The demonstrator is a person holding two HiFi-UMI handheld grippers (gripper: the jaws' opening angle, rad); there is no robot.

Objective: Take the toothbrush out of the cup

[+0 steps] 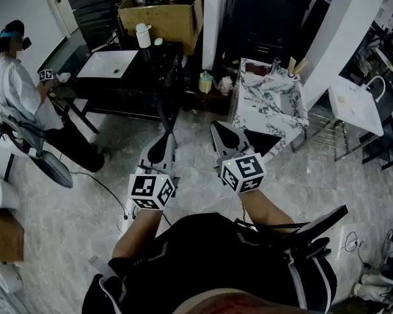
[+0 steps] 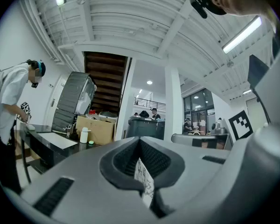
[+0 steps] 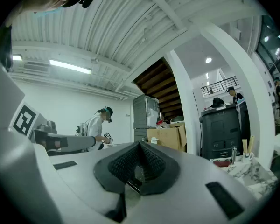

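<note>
head view shows the left gripper [image 1: 165,139] and the right gripper [image 1: 217,131] held level above the floor, each pressed together on nothing. farther right, a cup [image 1: 294,74] on the marble table [image 1: 268,113] holds what is judged the toothbrush [image 1: 299,65]. the approach is not yet made; a claw must be carried there and spread.

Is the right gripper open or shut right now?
Shut: the right gripper has its jaws meeting at the tips, nothing between them.
</note>
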